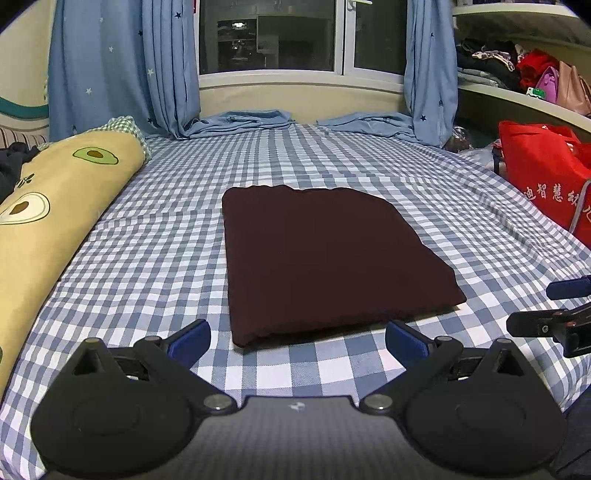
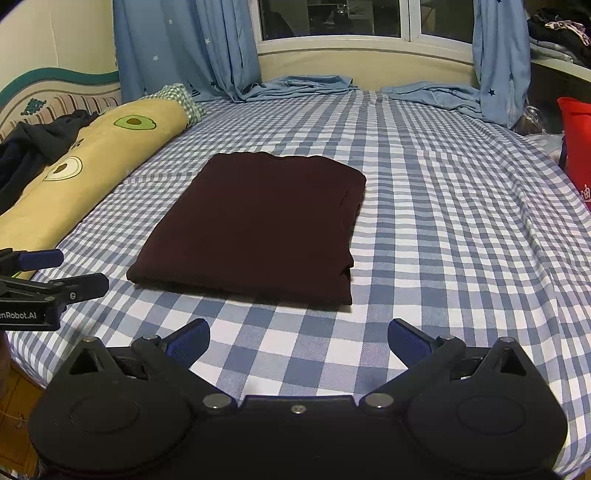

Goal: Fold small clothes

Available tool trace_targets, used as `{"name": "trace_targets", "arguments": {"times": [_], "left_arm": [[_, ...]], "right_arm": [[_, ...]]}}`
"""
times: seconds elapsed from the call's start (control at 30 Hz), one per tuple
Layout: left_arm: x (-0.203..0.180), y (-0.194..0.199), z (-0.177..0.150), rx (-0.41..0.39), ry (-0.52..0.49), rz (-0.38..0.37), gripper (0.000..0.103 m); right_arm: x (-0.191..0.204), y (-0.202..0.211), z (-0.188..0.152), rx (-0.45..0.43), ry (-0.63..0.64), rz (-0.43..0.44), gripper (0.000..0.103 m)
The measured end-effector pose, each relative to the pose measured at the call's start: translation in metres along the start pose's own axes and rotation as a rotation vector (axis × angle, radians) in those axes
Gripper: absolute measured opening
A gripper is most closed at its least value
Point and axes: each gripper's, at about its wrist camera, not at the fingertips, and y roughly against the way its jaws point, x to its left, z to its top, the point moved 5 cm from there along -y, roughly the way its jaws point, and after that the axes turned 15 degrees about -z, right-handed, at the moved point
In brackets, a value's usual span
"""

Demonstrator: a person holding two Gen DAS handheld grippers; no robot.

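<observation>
We see a blue-and-white checked bedsheet (image 1: 155,258), with a long yellow avocado-print bolster pillow (image 1: 48,206) lying along its left edge. Blue star-patterned curtains (image 1: 118,66) hang beside a dark window (image 1: 269,35), their hems pooling on the sheet. A red fabric bag with white lettering (image 1: 543,173) stands at the right.

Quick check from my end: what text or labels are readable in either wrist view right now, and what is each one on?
"enRobot.AI": white lettering, cut off at the frame edge, on the left gripper's black body in the right wrist view.
"迪智慧幼": white characters on the red bag, running out of view at the frame edge.
Right wrist view: white marks on that bag, too cropped to read.
</observation>
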Motion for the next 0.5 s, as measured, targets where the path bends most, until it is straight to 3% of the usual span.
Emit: {"name": "trace_targets", "arguments": {"times": [0.23, 0.37, 0.5], "left_arm": [[0.005, -0.003, -0.004, 0.001, 0.028, -0.031, 0.102], [0.007, -0.007, -0.011, -0.006, 0.03, -0.013, 0.102], [0.01, -0.013, -0.023, -0.01, 0.045, -0.011, 0.102]], "right_arm": [[-0.007, -0.003, -0.002, -0.012, 0.004, -0.013, 0.102], [-0.017, -0.003, -0.004, -0.065, 0.001, -0.031, 0.102], [-0.023, -0.007, -0.014, -0.062, -0.016, -0.03, 0.102]]}}
